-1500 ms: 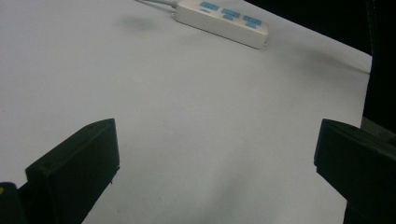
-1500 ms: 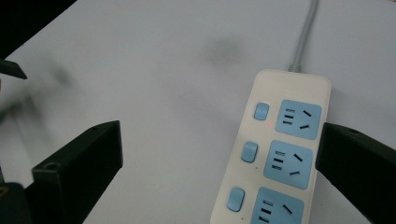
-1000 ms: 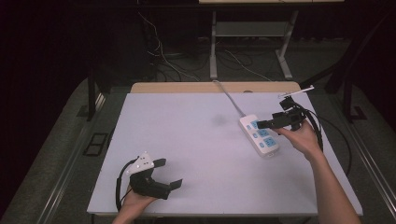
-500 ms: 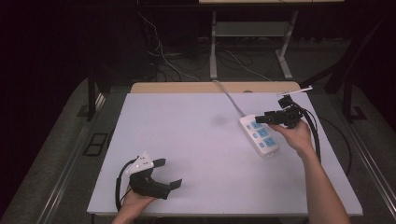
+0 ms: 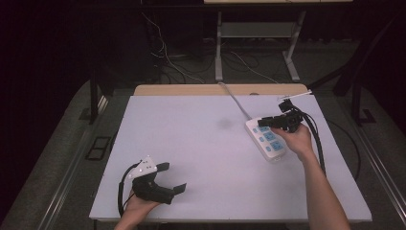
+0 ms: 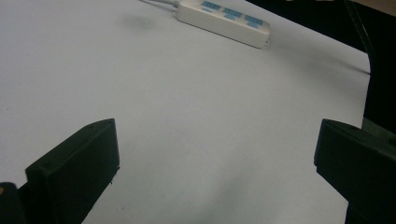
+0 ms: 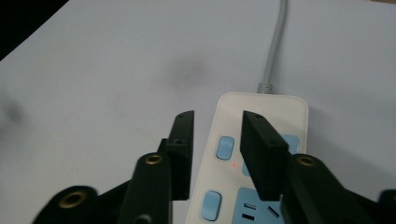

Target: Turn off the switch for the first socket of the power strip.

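White plastic power strip with blue sockets and switches (image 5: pixel 266 137) lies centre-right on pale grey tabletop (image 5: pixel 201 143). Right tongs (image 7: pixel 215 140) hover over its cord end, jaws narrowly apart, holding nothing. Probably lining up on a blue switch (image 7: pixel 225 147); next: lower and press. Left tongs (image 5: pixel 166 178) wide apart, idle lower left.

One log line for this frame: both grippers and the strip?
left gripper: open, idle near table edge | right gripper: jaws partly closed, over power strip switches | strip: flat

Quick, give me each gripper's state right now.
Left gripper: open wide, empty, low over the table.
Right gripper: jaws narrowly apart, holding nothing, above the power strip.
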The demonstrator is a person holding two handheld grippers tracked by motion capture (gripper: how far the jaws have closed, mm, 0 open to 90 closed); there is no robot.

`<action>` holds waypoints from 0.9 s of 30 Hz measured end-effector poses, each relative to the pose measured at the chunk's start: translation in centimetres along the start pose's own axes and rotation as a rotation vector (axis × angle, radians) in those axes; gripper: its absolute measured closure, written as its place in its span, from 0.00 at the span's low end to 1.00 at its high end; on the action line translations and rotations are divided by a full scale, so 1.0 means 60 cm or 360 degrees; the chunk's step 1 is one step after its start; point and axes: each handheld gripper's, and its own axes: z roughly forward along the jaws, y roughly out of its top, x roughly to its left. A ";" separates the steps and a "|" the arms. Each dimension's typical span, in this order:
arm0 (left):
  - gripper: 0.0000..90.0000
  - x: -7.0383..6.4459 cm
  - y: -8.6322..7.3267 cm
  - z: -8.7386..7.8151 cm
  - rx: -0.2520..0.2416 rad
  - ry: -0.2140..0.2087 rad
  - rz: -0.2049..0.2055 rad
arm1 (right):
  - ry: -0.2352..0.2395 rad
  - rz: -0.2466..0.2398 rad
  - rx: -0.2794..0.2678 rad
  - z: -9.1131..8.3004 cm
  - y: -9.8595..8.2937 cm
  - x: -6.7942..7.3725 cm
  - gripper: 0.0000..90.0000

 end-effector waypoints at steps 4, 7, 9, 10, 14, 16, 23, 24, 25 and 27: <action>0.00 0.000 0.000 0.000 -0.0001 0.0000 -0.0002 | 0.0041 -0.0003 0.0002 0.007 -0.001 -0.001 0.89; 0.00 0.000 0.000 0.000 0.0001 0.0000 -0.0002 | 0.0034 0.0000 0.0010 0.014 -0.002 -0.002 0.94; 0.00 0.000 0.000 0.001 0.0000 -0.0001 -0.0001 | 0.0026 0.0001 0.0015 0.019 -0.003 -0.004 0.95; 0.00 0.001 0.000 0.001 0.0002 0.0000 0.0001 | 0.0026 0.0001 0.0015 0.019 -0.003 -0.004 0.95; 0.00 0.001 0.000 0.001 0.0002 -0.0001 0.0001 | 0.0016 0.0013 0.0031 0.032 -0.006 -0.008 0.99; 0.00 0.001 0.000 0.001 0.0002 -0.0001 0.0000 | 0.0016 0.0014 0.0033 0.036 -0.007 -0.008 0.99; 0.00 0.002 0.000 0.001 0.0002 -0.0003 0.0001 | 0.0002 0.0023 0.0049 0.045 -0.009 -0.012 0.99; 0.00 0.002 0.000 0.001 0.0003 -0.0002 0.0002 | 0.0001 0.0027 0.0053 0.046 -0.009 -0.013 0.99; 0.00 0.002 0.000 0.001 0.0004 -0.0002 0.0002 | 0.0002 0.0025 0.0054 0.047 -0.009 -0.013 0.99; 0.00 0.002 0.000 0.001 0.0005 -0.0002 0.0003 | 0.0003 0.0028 0.0063 0.050 -0.010 -0.014 0.99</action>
